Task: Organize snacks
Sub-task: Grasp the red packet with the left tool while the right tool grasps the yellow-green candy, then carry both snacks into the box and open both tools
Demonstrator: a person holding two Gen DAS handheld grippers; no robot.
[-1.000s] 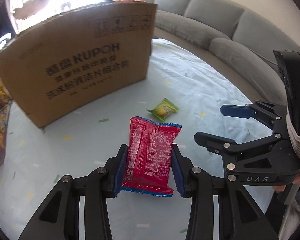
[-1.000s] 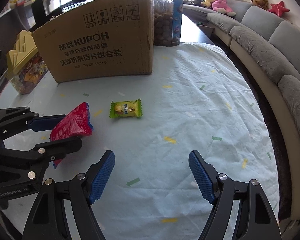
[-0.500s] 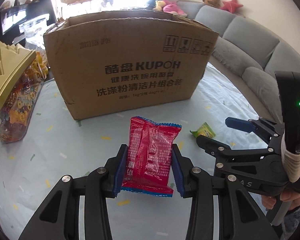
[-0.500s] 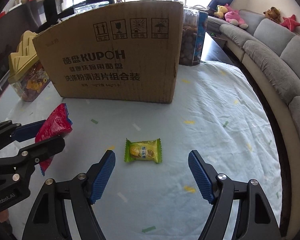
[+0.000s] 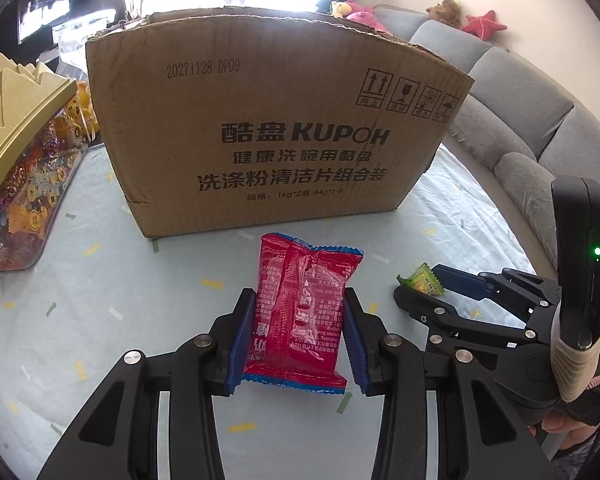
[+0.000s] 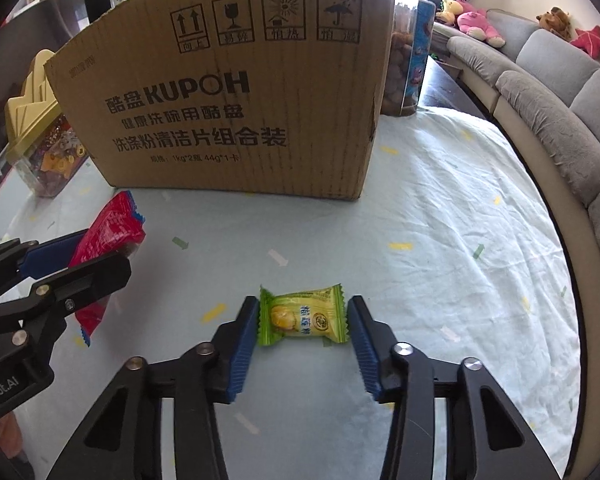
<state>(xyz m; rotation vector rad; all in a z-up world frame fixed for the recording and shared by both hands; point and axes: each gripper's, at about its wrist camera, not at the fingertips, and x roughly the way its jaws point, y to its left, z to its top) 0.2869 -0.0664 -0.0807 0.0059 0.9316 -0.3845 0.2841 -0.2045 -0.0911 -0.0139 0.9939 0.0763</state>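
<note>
**Green candy now between my right fingers**

My left gripper is clamped on the red snack packet, pads pressed to both its sides, holding it up off the table just in front of the cardboard box.

The change is on my right. A second ago the green candy lay well ahead of my right gripper, out near the box; now I have come forward and it sits on the tablecloth between the blue pads, which have narrowed to bracket its crimped ends. They look just at the wrapper, but I judge they have not pinched it yet, so that gripper is open around it.

I take this to mean both loose snacks are nearly in hand; closing comes next, then carrying both to the box.
</note>
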